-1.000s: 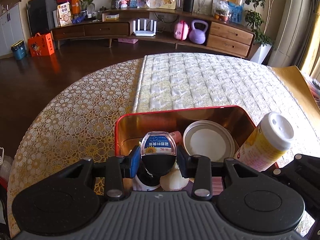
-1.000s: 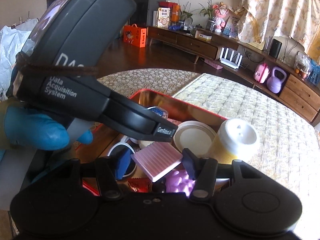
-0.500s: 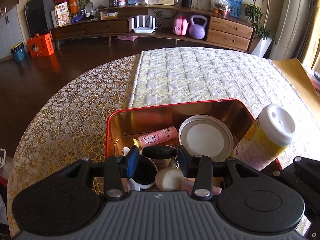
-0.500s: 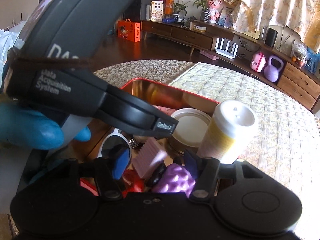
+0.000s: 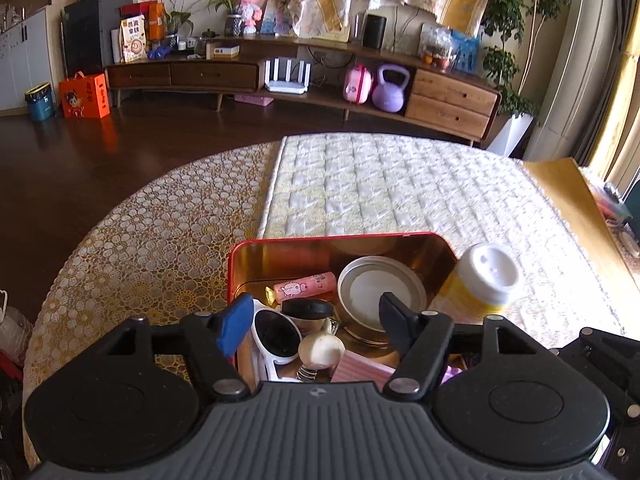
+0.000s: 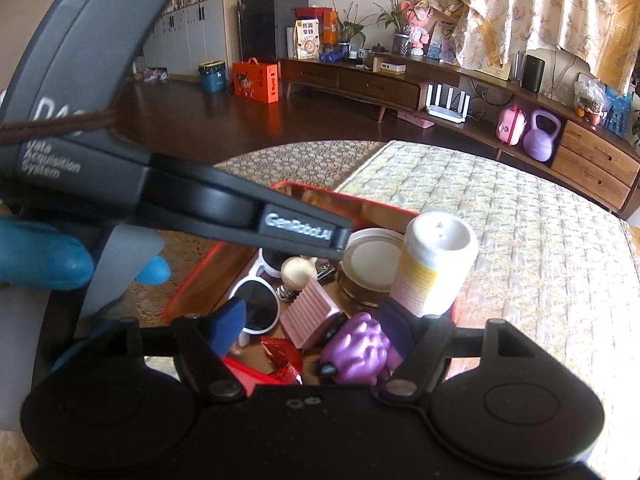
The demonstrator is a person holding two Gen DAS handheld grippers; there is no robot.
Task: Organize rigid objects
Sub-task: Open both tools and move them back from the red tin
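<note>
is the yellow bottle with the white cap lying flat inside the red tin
No, the yellow bottle stands upright at the right edge of the red tin, its white cap on top.

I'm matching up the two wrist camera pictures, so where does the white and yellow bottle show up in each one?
Left wrist: white and yellow bottle, right of centre, at the red tin's right edge.
Right wrist: bottle near centre, above the right finger.
Shared landmark: purple kettlebell on the far shelf.

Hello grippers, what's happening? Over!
Both hand-held grippers, left and right, opening, holding nothing. Red tin crowded. Yellow bottle at its edge.
</note>
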